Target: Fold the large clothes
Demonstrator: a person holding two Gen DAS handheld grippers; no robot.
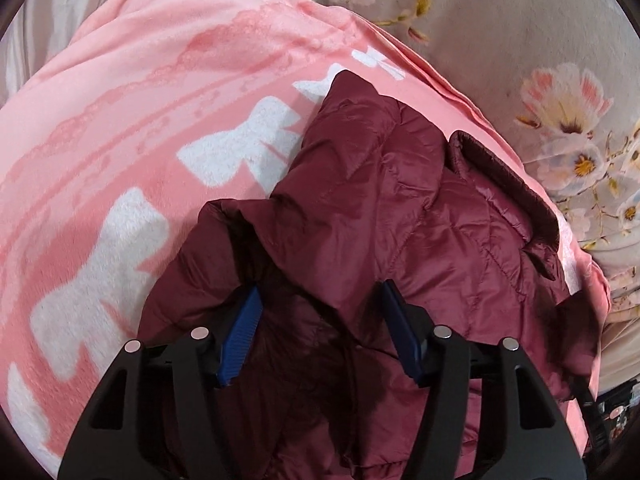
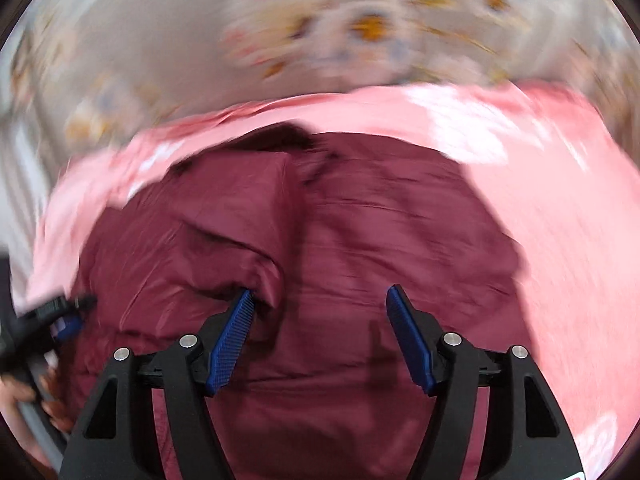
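Left gripper [image 1: 320,312]: nearest to my camera, at the bottom of the left wrist view; I see its two blue pads [image 1: 240,336] wide apart, holding nothing, with dark red cloth under and between them.
Right gripper [image 2: 320,316]: the same in the right wrist view, jaws spread wide and holding nothing; the left pad tip seems to touch a raised fold, but the blur does not let me be sure.
Jacket [image 1: 400,208]: a dark red quilted jacket, crumpled, lying in the lower middle and right of the left view; its collar edge runs along the right side.
Blanket [image 1: 140,120]: pink with white bow shapes, directly under the jacket, filling the left half of the frame.
Floral sheet [image 1: 560,100]: grey-beige with flowers, in the upper right, beyond the blanket edge.
Only in left view: sharp picture, so I can read the quilting seams and the collar.
Only in right view: strongly blurred; jacket [image 2: 340,220] fills the middle, blanket [image 2: 560,200] at the right, sheet [image 2: 200,20] on top. At the lower left edge I see the other gripper's dark body with a hand [image 2: 24,396] on its handle, beside the jacket.
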